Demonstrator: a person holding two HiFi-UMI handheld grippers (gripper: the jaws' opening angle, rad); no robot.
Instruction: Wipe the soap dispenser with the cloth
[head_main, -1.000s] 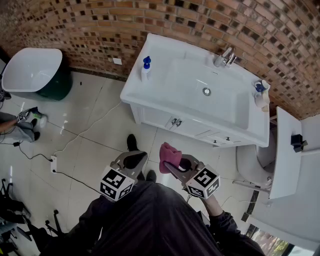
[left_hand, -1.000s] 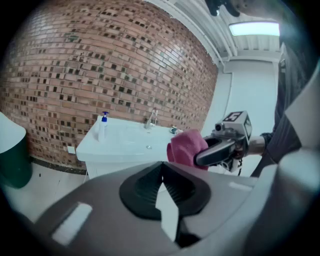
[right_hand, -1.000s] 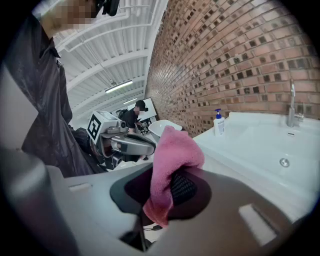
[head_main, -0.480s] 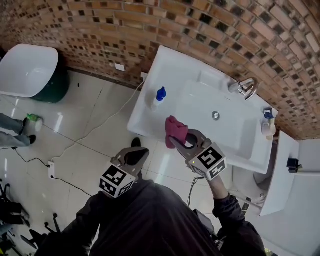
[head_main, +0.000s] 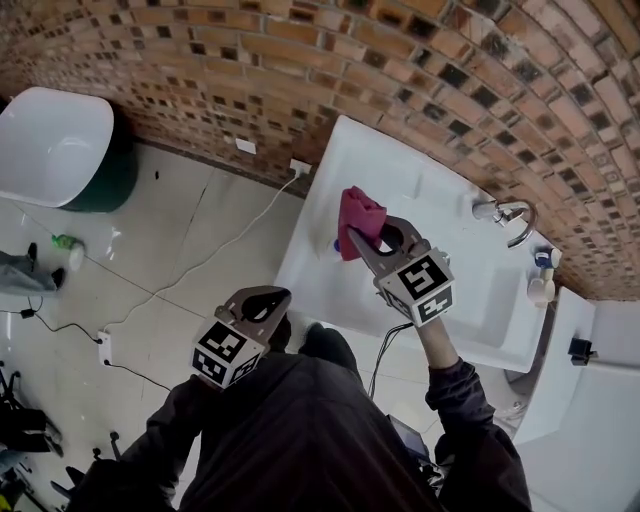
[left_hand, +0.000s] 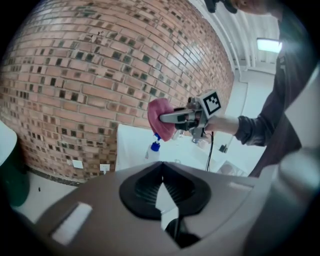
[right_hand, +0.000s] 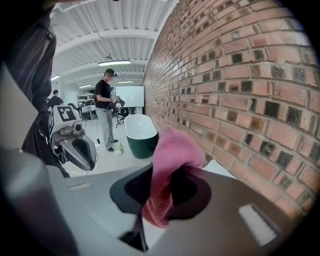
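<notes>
My right tool (head_main: 352, 243) is clamped on the soft pink cloth (head_main: 358, 215), just above the white bottle with a blue pump (left_hand: 153, 149) at the white sink bench's (head_main: 310, 262) left end. My left tool (head_main: 262, 298) is closed and empty. The bottle is half hidden but probably light and tippy, so I'd hold its body.

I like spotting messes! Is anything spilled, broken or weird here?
Nothing looks spilled or broken. Only a white cable trails loose across the floor from the wall socket, which could trip someone.
</notes>
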